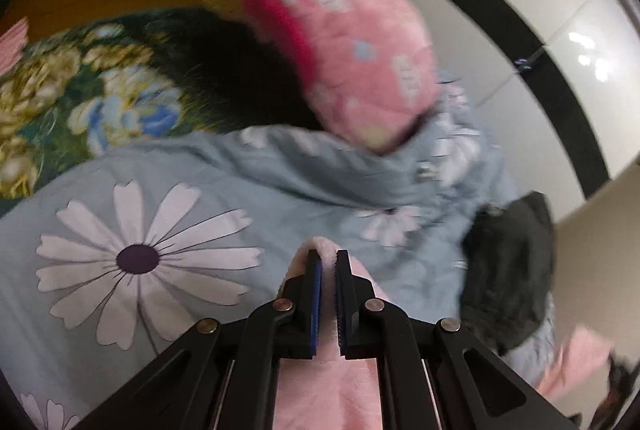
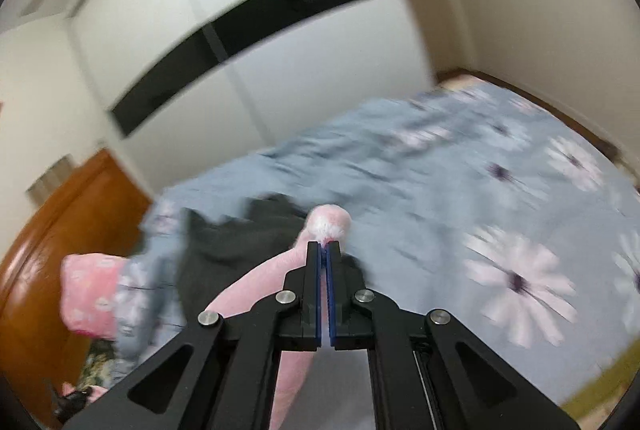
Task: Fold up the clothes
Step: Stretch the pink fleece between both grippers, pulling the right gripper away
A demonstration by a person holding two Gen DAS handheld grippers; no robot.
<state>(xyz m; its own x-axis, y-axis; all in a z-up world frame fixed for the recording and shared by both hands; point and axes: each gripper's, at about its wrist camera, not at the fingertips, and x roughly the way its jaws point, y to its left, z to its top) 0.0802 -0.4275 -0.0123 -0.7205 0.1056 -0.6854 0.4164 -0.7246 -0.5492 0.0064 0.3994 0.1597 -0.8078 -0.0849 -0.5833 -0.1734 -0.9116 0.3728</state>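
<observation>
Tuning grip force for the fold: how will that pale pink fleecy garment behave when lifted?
Likely floppy: the pink garment droops from the right hand-held gripper. Probably light, since thin pinches by it and the left hand-held gripper hold it. The fuzzy pile looks grippy, unlikely to slip.

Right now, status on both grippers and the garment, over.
Left gripper shut on pink fleece garment. Right gripper shut on same garment, lifted over daisy bedspread. Dark garment lying beneath. Frames blurred.
</observation>
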